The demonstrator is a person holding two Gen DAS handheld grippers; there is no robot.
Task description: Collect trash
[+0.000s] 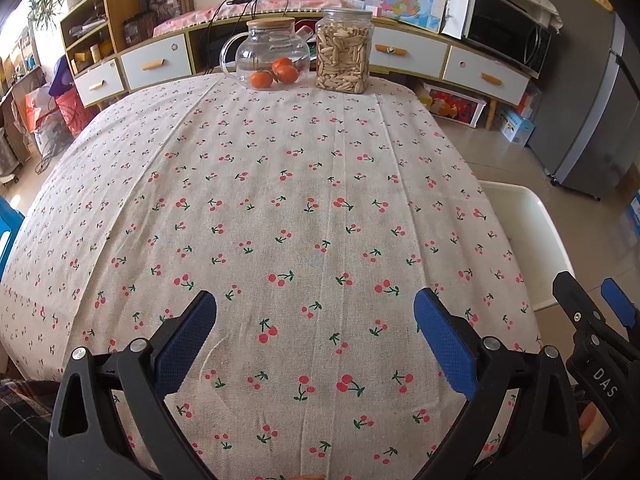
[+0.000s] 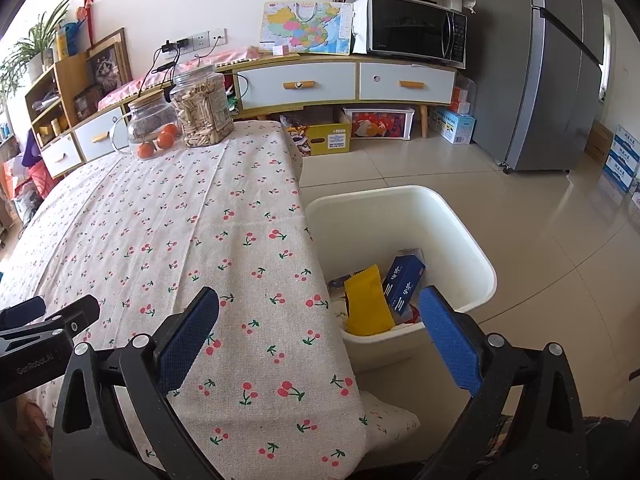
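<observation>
A white bin (image 2: pixel 476 252) stands on the floor against the table's right edge. Inside it lie a yellow packet (image 2: pixel 366 302), a blue carton (image 2: pixel 404 286) and other wrappers. My right gripper (image 2: pixel 318 314) hovers open over the table's near right corner and the bin's near rim, holding nothing. My left gripper (image 1: pixel 316 314) is open above the near middle of the cherry-print tablecloth (image 1: pixel 280 200), nothing between its blue pads (image 1: pixel 184 344). The bin's rim (image 1: pixel 536 216) shows at the right in the left wrist view, with the right gripper's tips (image 1: pixel 592 300) in front of it.
At the table's far end stand a glass teapot (image 1: pixel 272 54), a clear jar of seeds (image 1: pixel 343 56) and tangerines (image 1: pixel 262 79). Behind is a low cabinet (image 2: pixel 344 84) with a microwave (image 2: pixel 416 32). A grey fridge (image 2: pixel 560 64) and boxes (image 2: pixel 454 124) sit on the tiled floor.
</observation>
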